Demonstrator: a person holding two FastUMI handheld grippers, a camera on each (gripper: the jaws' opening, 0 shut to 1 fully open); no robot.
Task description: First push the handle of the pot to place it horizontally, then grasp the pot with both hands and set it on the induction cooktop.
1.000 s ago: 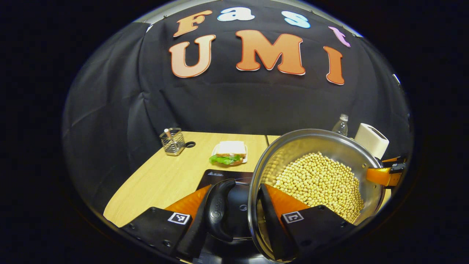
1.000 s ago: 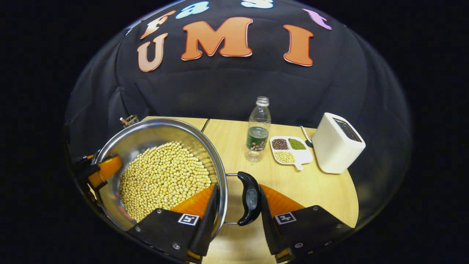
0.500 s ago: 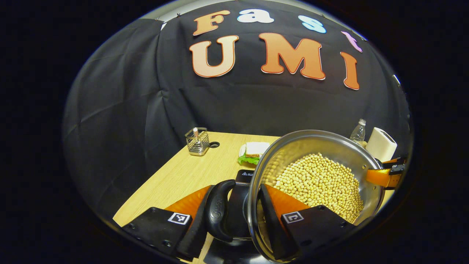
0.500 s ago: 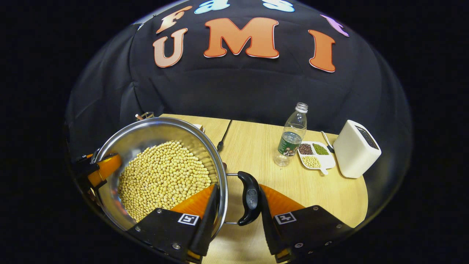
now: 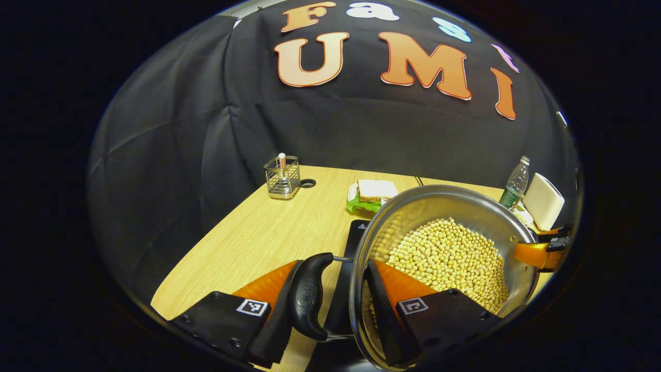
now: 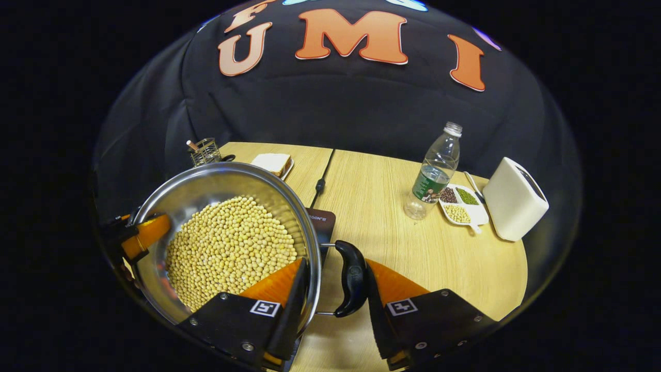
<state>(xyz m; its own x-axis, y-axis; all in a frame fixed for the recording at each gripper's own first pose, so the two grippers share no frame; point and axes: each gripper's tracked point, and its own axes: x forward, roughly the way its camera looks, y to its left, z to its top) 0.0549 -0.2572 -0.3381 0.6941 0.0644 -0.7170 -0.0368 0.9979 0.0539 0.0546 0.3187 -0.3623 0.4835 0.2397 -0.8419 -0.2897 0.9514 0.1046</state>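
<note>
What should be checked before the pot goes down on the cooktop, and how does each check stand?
1. Left tongs span the left handle and wall of the pot: ok.
2. Right tongs span the right handle and wall: ok.
3. Soybeans below the rim: ok.
4. Pot level: cannot tell.
5. Pot centred over the induction cooktop: cannot tell, the pot hides most of it.
6. Bottle stands apart from the pot: ok.

Pot (image 6: 175,201) is shiny polished steel with glossy black plastic handles (image 6: 351,279), sitting over a matt wood-grain surface (image 6: 392,248), clear plastic bottle (image 6: 436,170) far right.
</note>
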